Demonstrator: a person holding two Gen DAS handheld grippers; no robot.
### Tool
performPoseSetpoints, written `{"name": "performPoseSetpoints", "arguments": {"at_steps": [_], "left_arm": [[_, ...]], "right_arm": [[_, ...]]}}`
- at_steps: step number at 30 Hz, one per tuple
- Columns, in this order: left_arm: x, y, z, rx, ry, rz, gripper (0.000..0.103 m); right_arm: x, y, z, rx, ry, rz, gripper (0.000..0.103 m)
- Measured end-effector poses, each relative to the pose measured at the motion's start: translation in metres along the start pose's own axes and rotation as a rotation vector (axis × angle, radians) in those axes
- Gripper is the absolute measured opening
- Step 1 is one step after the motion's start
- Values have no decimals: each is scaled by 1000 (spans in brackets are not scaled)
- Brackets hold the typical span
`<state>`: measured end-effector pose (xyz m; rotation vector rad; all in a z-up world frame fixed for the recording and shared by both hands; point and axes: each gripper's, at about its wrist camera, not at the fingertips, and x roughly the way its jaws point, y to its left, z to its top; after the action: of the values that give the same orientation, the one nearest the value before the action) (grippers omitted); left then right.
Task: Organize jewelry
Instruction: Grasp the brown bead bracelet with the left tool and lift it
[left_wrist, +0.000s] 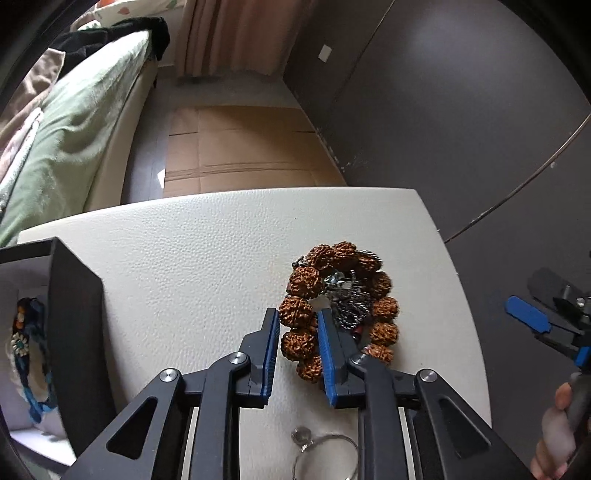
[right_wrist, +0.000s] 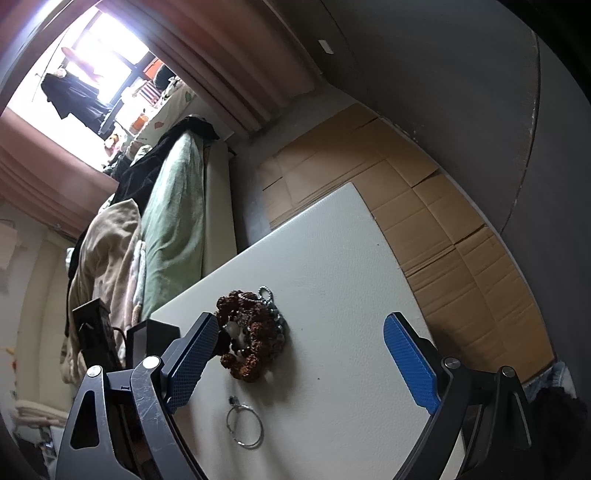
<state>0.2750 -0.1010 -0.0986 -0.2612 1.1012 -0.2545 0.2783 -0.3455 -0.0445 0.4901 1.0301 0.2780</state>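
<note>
A brown beaded bracelet (left_wrist: 314, 284) lies on the white table (left_wrist: 192, 258), with a silver chain (left_wrist: 349, 299) piled inside its ring. My left gripper (left_wrist: 296, 314) straddles the bracelet's near-left beads, jaws narrowly apart around them, not visibly clamped. The bracelet also shows in the right wrist view (right_wrist: 251, 332), with the chain (right_wrist: 275, 314) at its right side. A thin silver ring bracelet (right_wrist: 244, 424) lies nearer on the table; it also shows in the left wrist view (left_wrist: 325, 454). My right gripper (right_wrist: 303, 325) is wide open and empty above the table. It appears at the left view's right edge (left_wrist: 532, 314).
A black jewelry box (left_wrist: 74, 332) stands open at the table's left, holding a blue braided bracelet (left_wrist: 33, 354). A bed with green bedding (left_wrist: 74, 129) lies beyond the table's left. Flattened cardboard (left_wrist: 240, 147) covers the floor behind. A dark wall (left_wrist: 461, 110) is at right.
</note>
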Motion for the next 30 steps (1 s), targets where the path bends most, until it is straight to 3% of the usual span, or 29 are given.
{"name": "performPoseSetpoints", "arguments": {"at_steps": [10,20,30], "left_arm": [[-50,-26,8,40,-71,-38,21],[-97,-27,12,55,-140,-34,21],[-126,8,12,5,-179,23,21]], "right_arm": [[3,-10,0,37,17,61,91],[24,10,-7,-11,82,97,71],[59,36,-7,-78,139,88,56]]}}
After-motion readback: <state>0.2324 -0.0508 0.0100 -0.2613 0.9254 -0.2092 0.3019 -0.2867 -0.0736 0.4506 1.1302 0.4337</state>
